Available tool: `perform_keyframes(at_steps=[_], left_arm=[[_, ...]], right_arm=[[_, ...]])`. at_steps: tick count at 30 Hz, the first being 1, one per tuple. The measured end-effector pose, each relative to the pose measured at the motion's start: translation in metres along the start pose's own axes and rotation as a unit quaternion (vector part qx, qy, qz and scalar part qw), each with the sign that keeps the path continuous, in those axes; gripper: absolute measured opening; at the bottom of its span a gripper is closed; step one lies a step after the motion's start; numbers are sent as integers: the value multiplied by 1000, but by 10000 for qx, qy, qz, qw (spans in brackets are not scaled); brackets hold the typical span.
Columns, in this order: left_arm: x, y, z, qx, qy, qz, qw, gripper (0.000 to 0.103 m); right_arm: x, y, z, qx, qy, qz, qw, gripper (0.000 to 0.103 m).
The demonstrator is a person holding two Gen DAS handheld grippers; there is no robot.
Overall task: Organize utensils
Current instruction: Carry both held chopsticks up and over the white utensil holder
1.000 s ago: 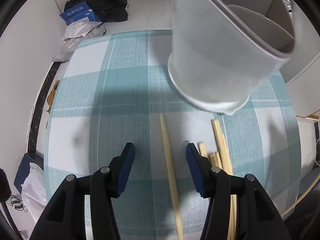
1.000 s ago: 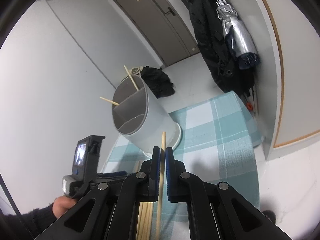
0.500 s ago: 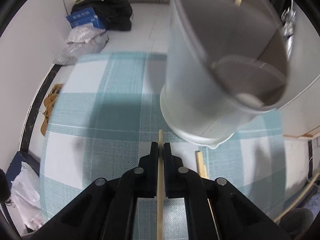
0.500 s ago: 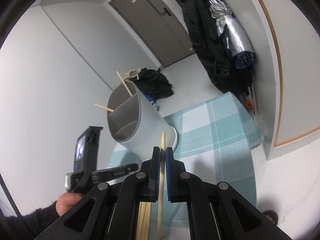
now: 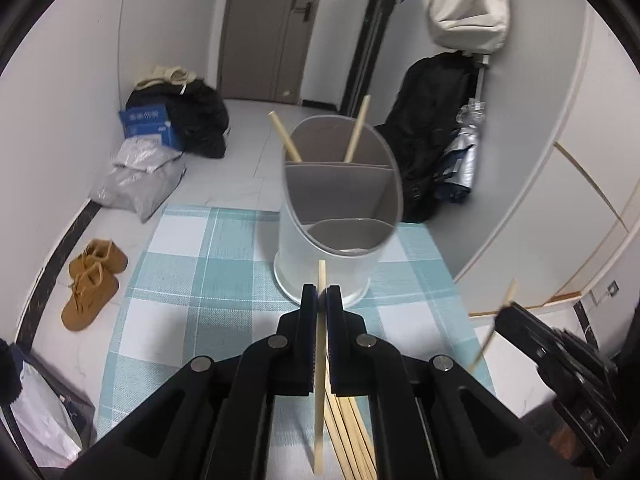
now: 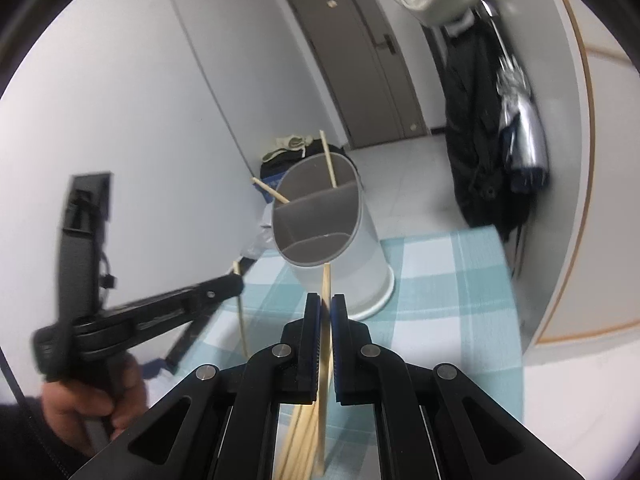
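Your left gripper (image 5: 322,294) is squeezed shut on one chopstick (image 5: 319,376). The pads hold it near its top end, so a short bit pokes out in front and a long bit hangs down behind. Your right gripper (image 6: 326,304) is shut on its own stick (image 6: 325,344) in much the same way. Both sticks are up in the air, in front of the holder (image 5: 340,216).

The holder stands on the checked cloth (image 5: 192,264) and has walls inside that split it into parts. Two sticks (image 5: 285,139) already lean in the back part. More sticks lie in a pile (image 5: 352,436) on the cloth, just under your left gripper.

A chopstick is likely very light and stiff. It looks like wood, thin and smooth, so it could slip or spin between the pads. Holding it near one end makes the long end swing, so move slowly. A hold nearer the middle would keep it steadier.

The holder looks light too, and tall. A bump on its rim could tip it over. Come down from above and aim the low end of the stick into a part, not against a wall.

Your two grippers are near each other, with the right one just beside the left. I think it is best to go one at a time so the sticks do not cross. The cloth to the left of the holder is bare, so there is room there. The table edge is close on the right.
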State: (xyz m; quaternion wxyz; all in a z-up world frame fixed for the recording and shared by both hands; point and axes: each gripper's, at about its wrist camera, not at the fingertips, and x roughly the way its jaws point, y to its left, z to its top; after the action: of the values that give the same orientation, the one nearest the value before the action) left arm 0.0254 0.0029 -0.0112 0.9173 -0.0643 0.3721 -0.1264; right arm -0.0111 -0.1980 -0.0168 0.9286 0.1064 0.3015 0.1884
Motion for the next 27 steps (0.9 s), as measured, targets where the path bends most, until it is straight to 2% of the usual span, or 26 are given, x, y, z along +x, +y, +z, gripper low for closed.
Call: perform_keyframes(at_steps=[8,18,27], left_arm=[[-25,-5,-5,122,-286,-216,9993,0],[-39,-14,-3,381,-203,-302,9986,0],[-49,-23,18,375,-47,-663,9971,0]], right_arm=[[-13,21,-3,-470,-203,-249,9984,4],[-16,29,-6,-492,-195,-275,9982,4],[-21,36,17,-450,-388,-49,9982,4]])
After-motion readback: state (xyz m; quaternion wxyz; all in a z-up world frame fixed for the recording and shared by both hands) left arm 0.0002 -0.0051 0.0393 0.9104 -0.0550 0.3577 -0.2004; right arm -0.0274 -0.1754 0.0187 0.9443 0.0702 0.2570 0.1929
